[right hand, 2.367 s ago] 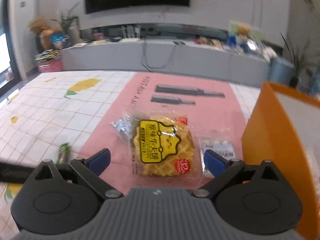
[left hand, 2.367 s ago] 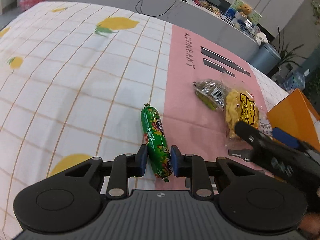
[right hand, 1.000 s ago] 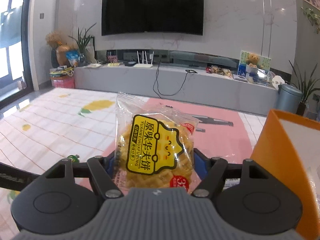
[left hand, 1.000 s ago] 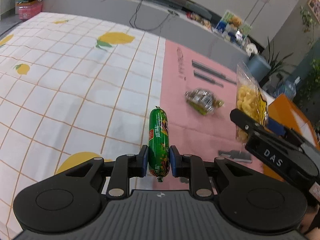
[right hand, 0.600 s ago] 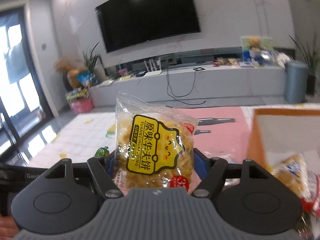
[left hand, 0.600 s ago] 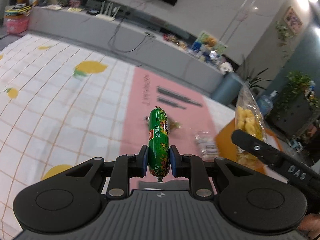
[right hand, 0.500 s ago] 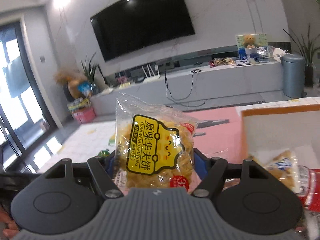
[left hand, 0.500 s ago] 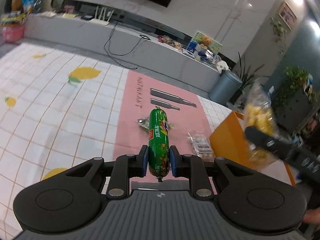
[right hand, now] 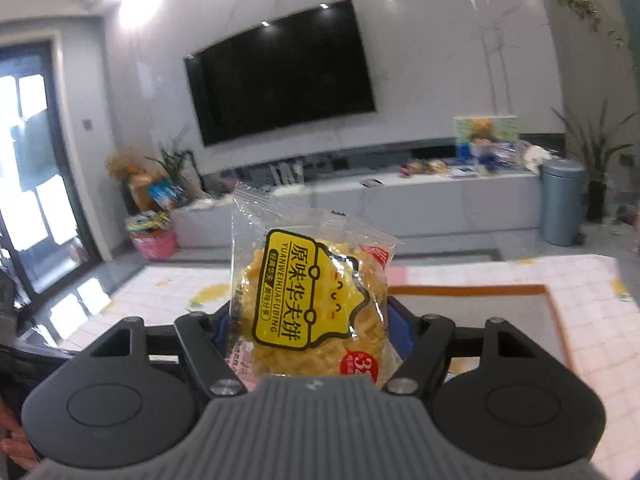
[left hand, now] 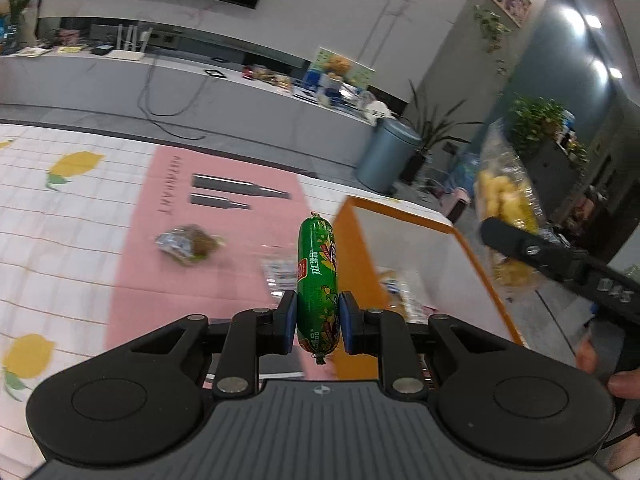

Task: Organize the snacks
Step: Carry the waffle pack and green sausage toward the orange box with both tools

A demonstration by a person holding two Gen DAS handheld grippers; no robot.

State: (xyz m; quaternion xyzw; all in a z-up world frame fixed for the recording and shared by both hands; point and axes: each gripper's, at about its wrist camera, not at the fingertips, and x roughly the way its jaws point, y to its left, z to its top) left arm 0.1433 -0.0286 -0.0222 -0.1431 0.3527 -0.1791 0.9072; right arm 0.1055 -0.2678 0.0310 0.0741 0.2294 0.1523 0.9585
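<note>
My left gripper (left hand: 318,322) is shut on a green sausage stick (left hand: 317,280), held upright in the air just left of the orange box (left hand: 404,216). In the right wrist view my right gripper (right hand: 308,334) is shut on a clear packet of yellow waffle biscuits (right hand: 312,300), lifted high in front of the box (right hand: 552,300). That same biscuit packet (left hand: 504,208) and the right gripper's black arm (left hand: 560,268) show at the right of the left wrist view, above the box's far side. The box holds a few wrapped snacks (left hand: 394,284).
A brownish foil snack (left hand: 186,244) and a small clear packet (left hand: 278,272) lie on the pink mat (left hand: 200,280). The lemon-print tablecloth (left hand: 60,208) covers the table to the left. A grey bin (left hand: 388,160) and a long TV bench (right hand: 400,204) stand beyond the table.
Both grippers have risen and swung right toward the orange box, each carrying its snack. The box now fills more of the left wrist view; the right wrist view looks higher.
</note>
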